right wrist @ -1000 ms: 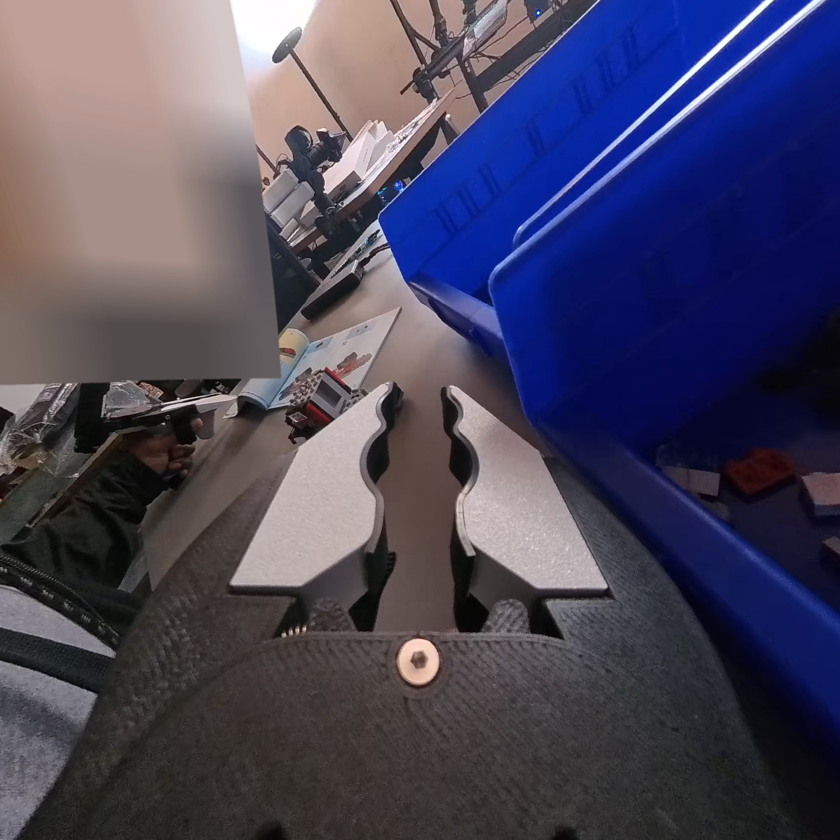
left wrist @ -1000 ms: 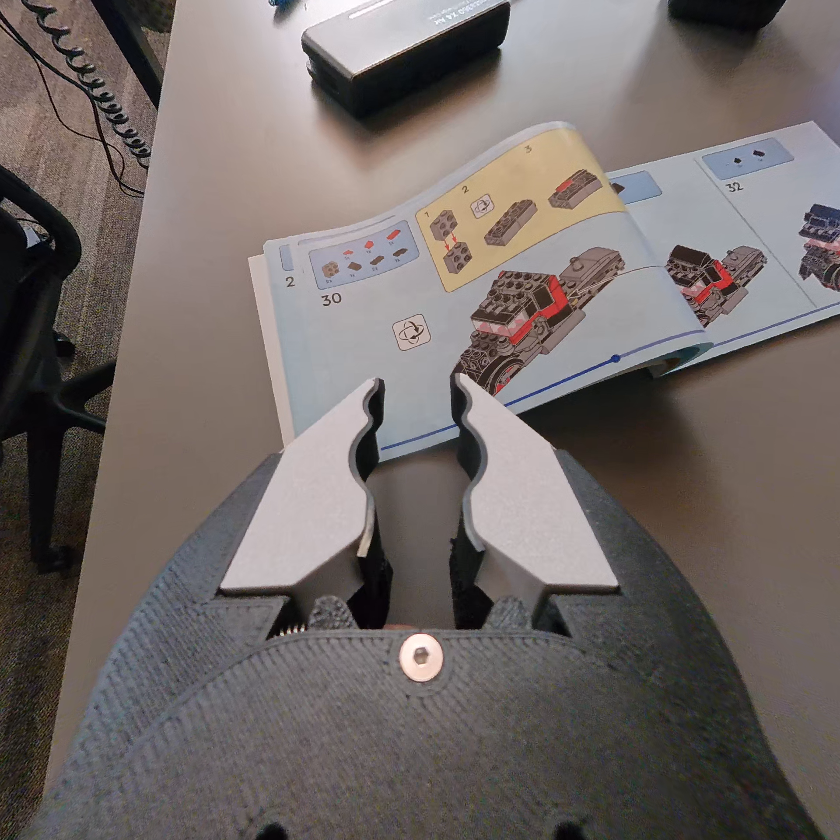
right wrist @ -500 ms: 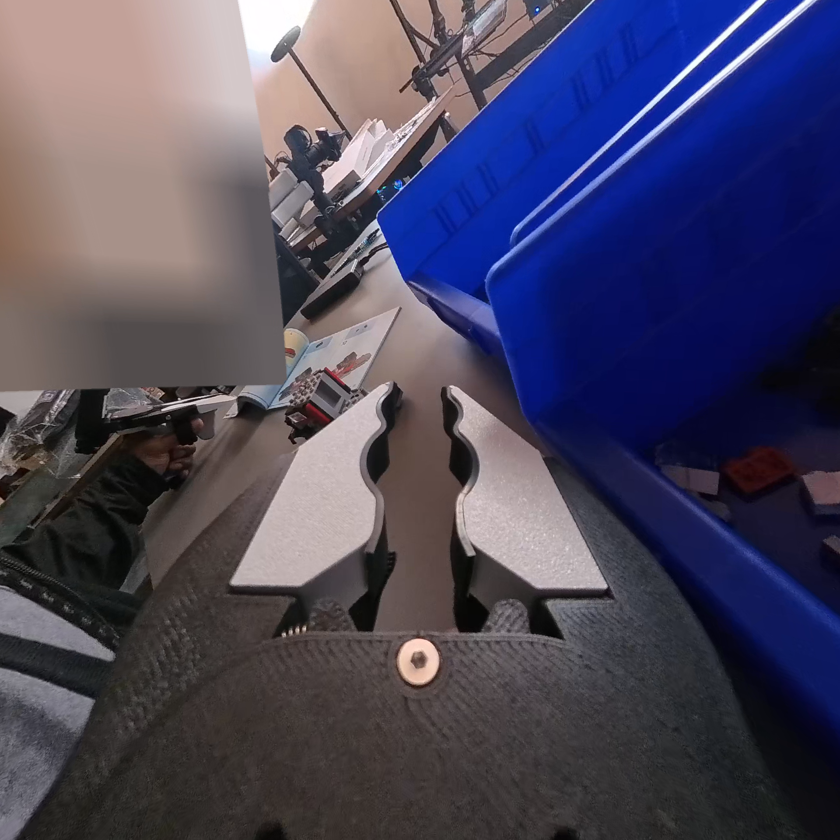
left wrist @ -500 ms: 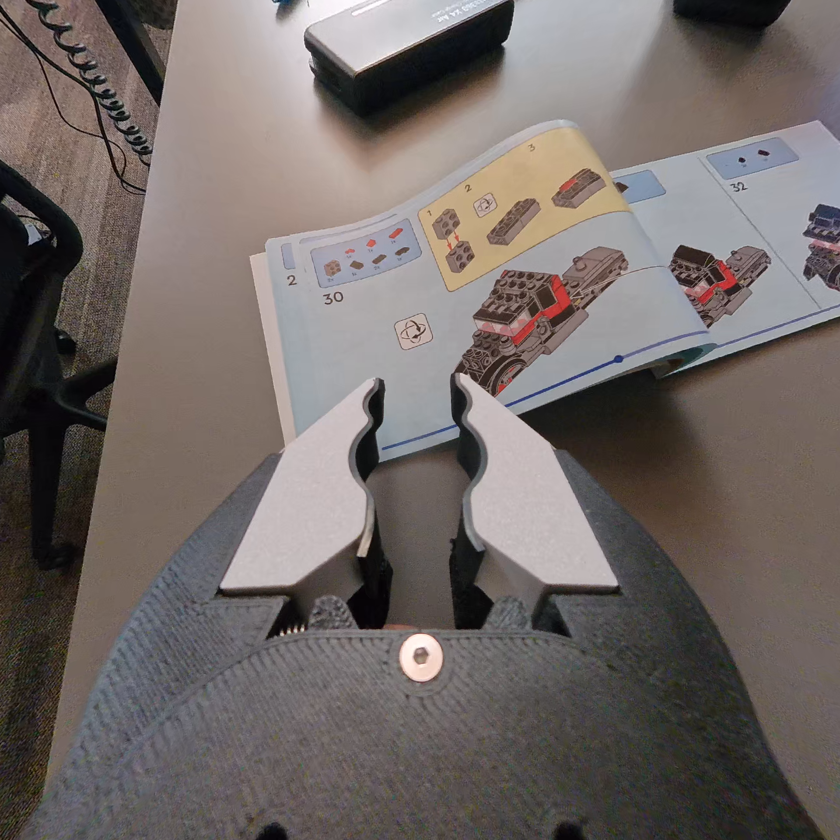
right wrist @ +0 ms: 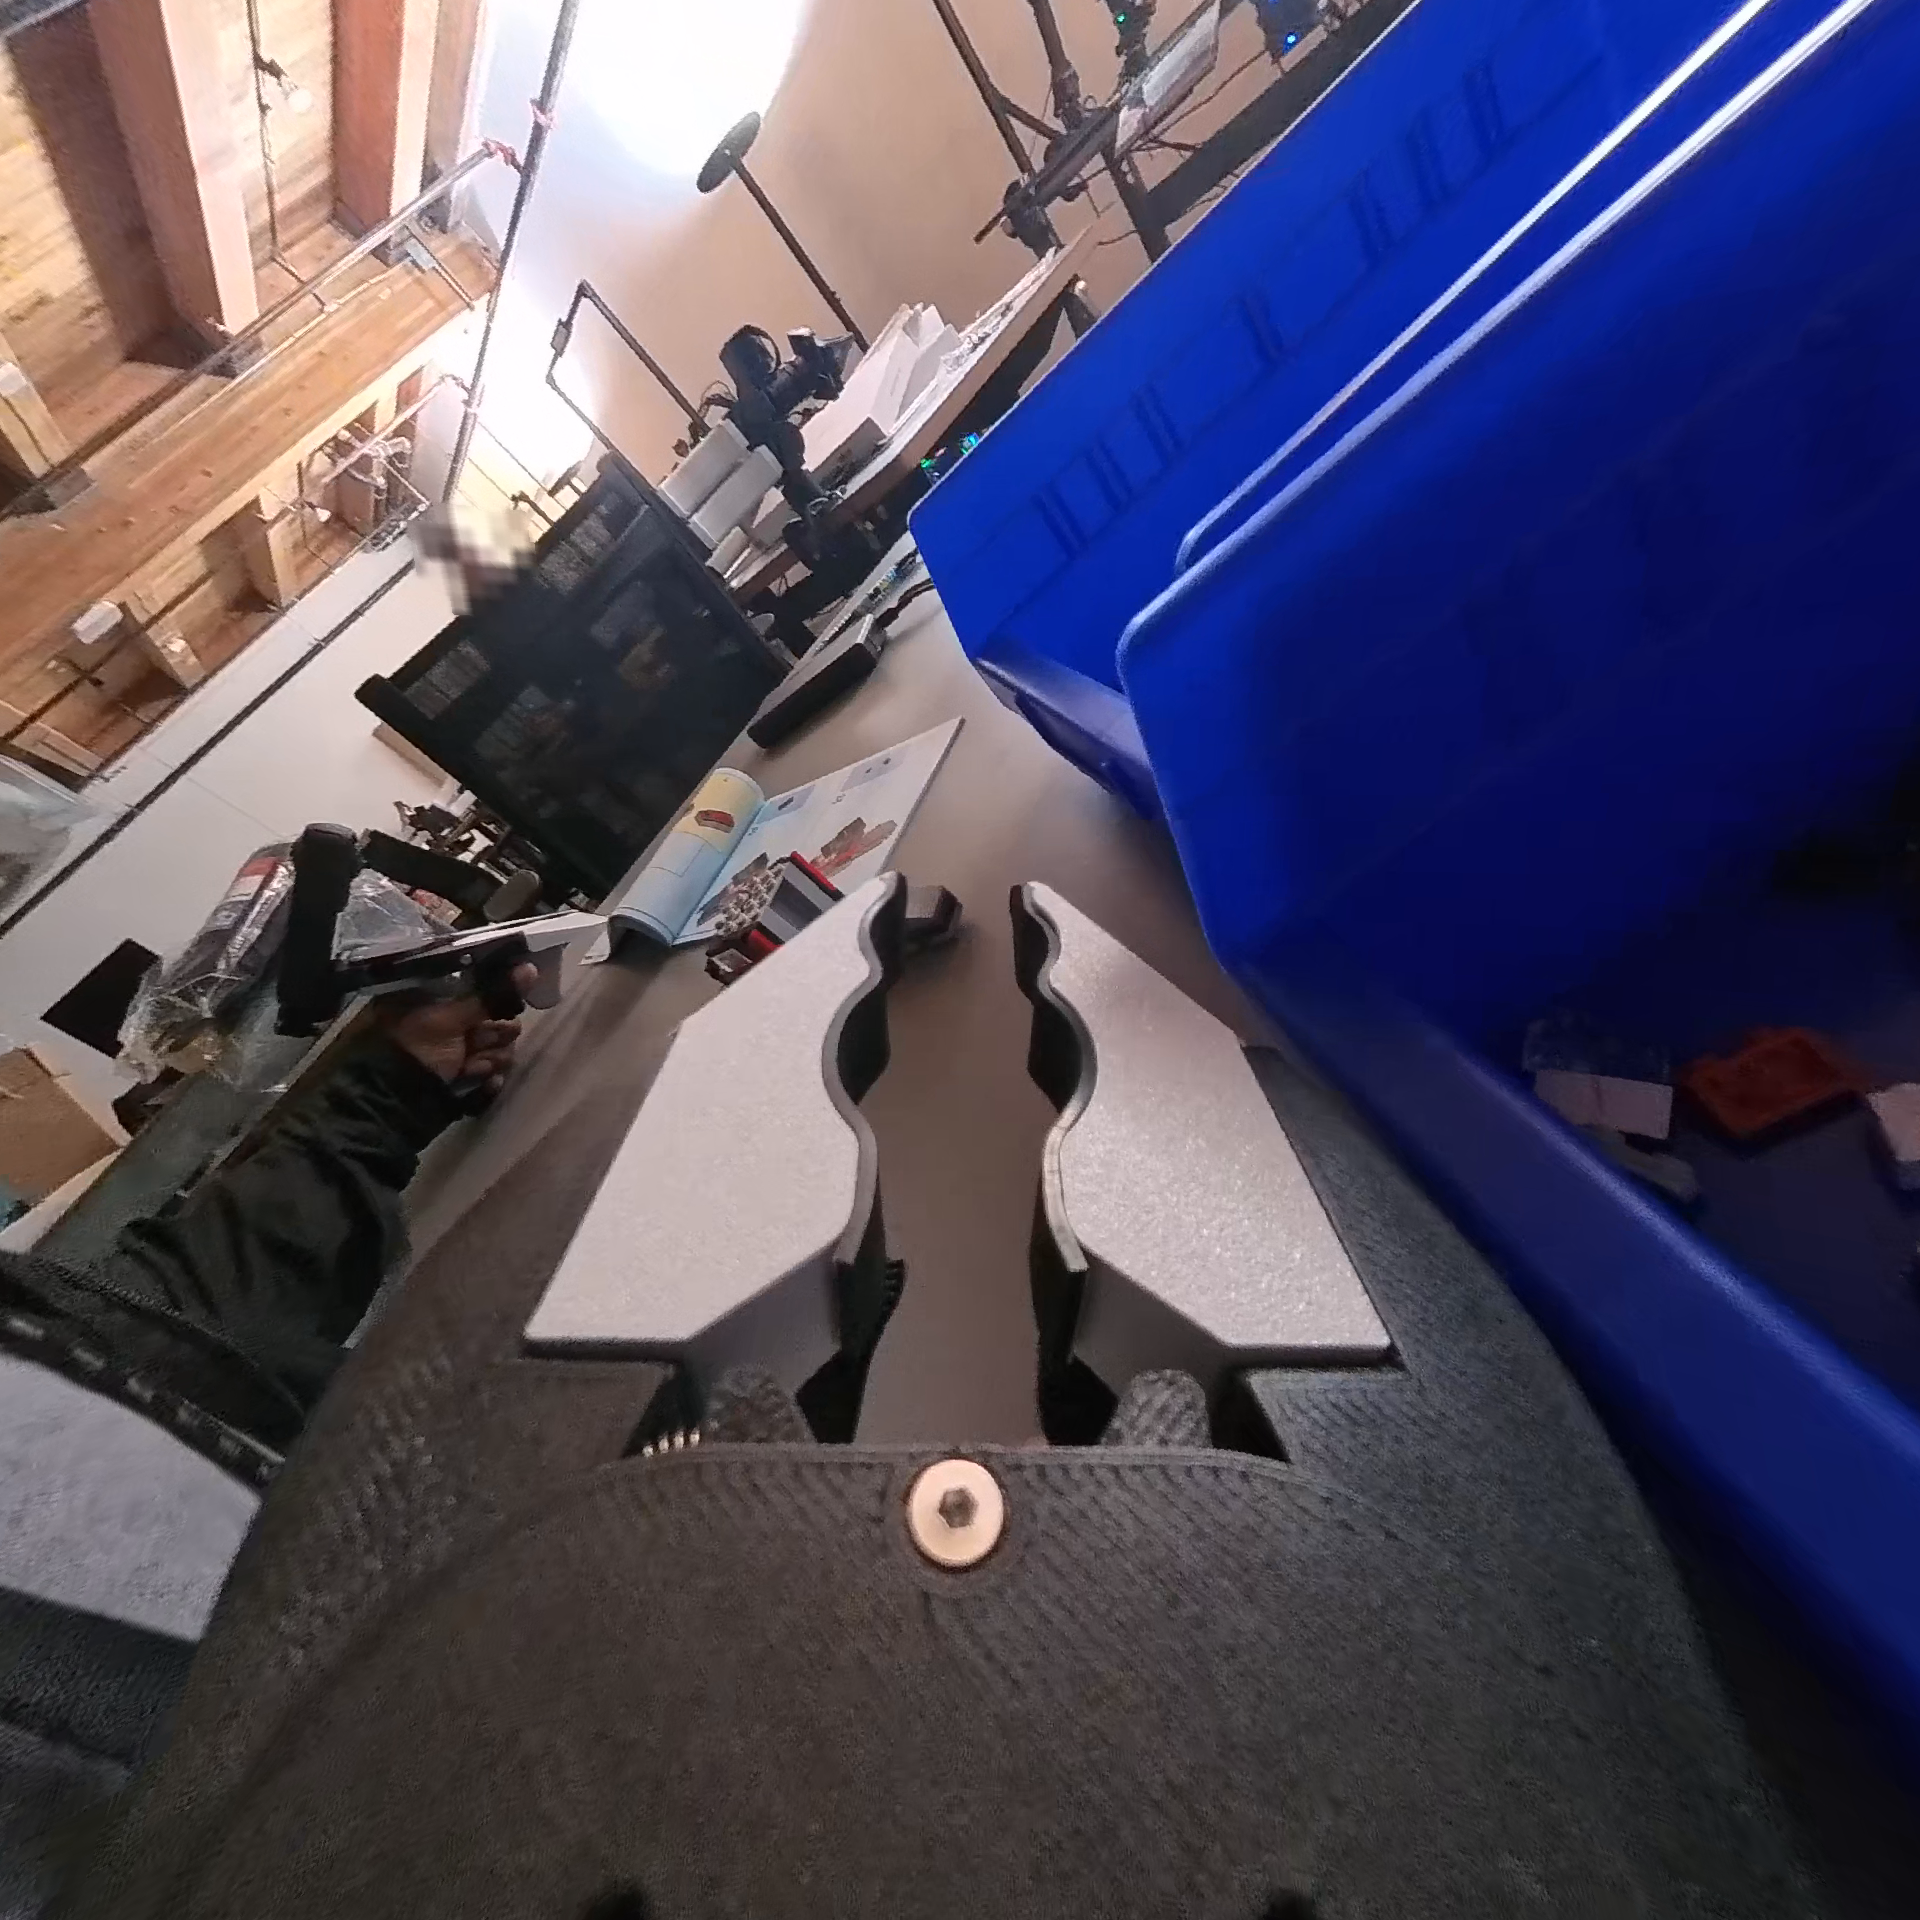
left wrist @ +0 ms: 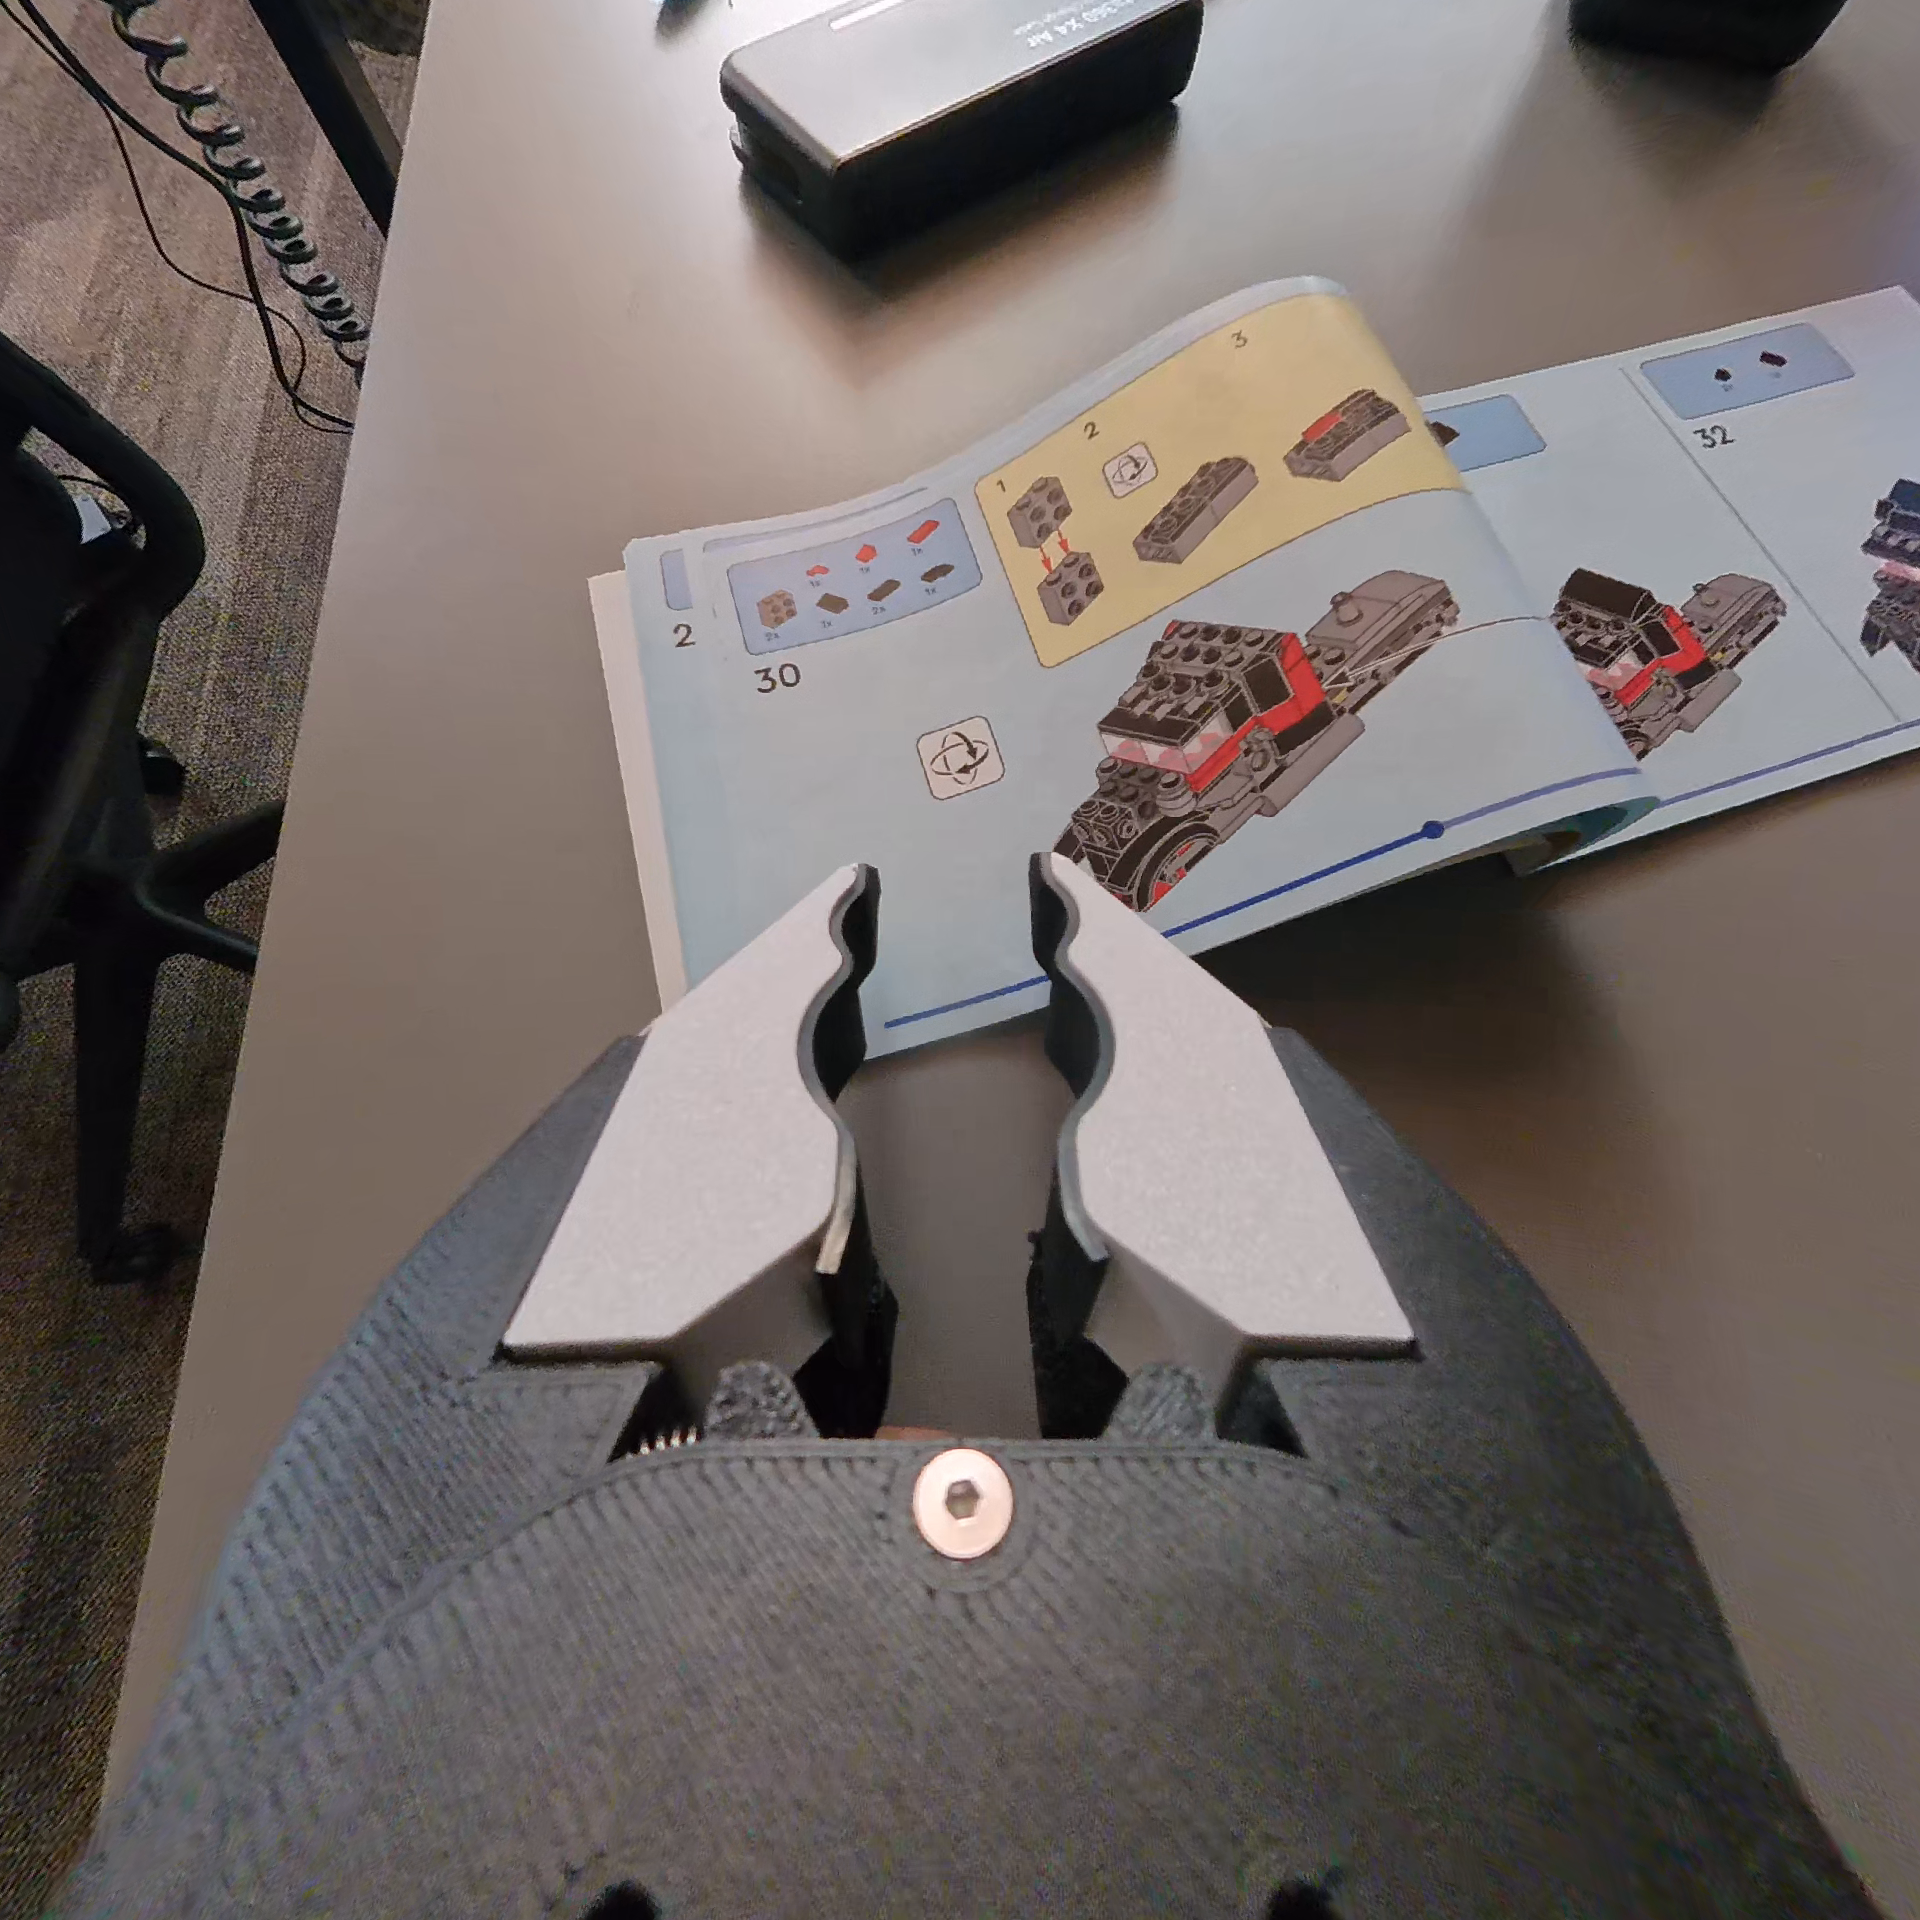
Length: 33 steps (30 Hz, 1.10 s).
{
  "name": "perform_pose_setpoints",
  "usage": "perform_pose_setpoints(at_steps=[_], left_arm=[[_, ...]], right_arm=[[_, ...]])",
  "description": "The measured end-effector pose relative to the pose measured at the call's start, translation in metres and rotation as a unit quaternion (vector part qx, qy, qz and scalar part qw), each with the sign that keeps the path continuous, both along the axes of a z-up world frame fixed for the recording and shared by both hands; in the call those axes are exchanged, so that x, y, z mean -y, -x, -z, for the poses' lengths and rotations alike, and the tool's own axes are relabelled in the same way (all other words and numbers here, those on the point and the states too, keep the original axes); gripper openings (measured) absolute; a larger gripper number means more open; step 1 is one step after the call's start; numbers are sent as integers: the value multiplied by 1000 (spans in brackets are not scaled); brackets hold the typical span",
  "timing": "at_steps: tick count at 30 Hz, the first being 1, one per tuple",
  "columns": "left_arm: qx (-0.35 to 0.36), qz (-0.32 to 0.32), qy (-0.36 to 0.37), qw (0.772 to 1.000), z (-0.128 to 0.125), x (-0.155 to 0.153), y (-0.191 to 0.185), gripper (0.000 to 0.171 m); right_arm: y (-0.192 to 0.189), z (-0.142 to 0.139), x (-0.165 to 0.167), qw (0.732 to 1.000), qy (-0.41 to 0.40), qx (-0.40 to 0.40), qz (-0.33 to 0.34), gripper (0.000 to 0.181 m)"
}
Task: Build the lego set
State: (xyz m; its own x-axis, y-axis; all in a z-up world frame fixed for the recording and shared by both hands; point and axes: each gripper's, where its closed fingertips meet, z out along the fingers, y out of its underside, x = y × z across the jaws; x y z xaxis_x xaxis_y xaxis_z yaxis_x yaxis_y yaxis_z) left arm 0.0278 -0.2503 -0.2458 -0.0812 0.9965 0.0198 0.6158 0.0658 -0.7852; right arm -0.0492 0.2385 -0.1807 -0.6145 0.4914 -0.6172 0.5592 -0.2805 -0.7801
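Both claws are released and hold nothing. The left claw (left wrist: 954, 878) hangs over the near edge of the booklet (left wrist: 1039, 665). The half-built truck (right wrist: 774, 914) sits far ahead of the right claw (right wrist: 954, 902). Loose bricks (right wrist: 1756, 1081) (red, grey) lie in the blue bin (right wrist: 1558, 727) to the right. I think it's best to check the page first, then reach in for one brick slowly.

Left wrist view is looking steeply down along the left gripper (left wrist: 954, 878) from above the table (left wrist: 499, 540), close over the open instruction booklet (left wrist: 1091, 665), with the table's left edge and floor showing at the left. Right wrist view is sitting low, nearly level with the table (right wrist: 987, 790), tilted, looking along the right gripper (right wrist: 954, 902) past the blue bin (right wrist: 1507, 727) just beside it on the right. Both views are sharing the booklet (right wrist: 727, 852) and the black box (left wrist: 956, 94) (right wrist: 816, 681) beyond it; the right view is also catching the left gripper (right wrist: 551, 951) farther off.
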Motion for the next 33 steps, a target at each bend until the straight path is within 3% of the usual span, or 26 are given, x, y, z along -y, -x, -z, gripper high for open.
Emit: perform_pose_setpoints(at_steps=[12, 22, 33], left_arm=[[-2, -31, -9, 999, 0, 8, -1, 31], [3, -45, 3, 999, 1, 11, -2, 31], [13, -70, 30, 997, 3, 16, -3, 31]], right_arm=[[-16, 13, 11, 996, -34, 26, -81, 27], [-26, 13, -22, 996, -46, 13, -73, 28], [-31, 10, -23, 994, -19, 23, -105, 31]])
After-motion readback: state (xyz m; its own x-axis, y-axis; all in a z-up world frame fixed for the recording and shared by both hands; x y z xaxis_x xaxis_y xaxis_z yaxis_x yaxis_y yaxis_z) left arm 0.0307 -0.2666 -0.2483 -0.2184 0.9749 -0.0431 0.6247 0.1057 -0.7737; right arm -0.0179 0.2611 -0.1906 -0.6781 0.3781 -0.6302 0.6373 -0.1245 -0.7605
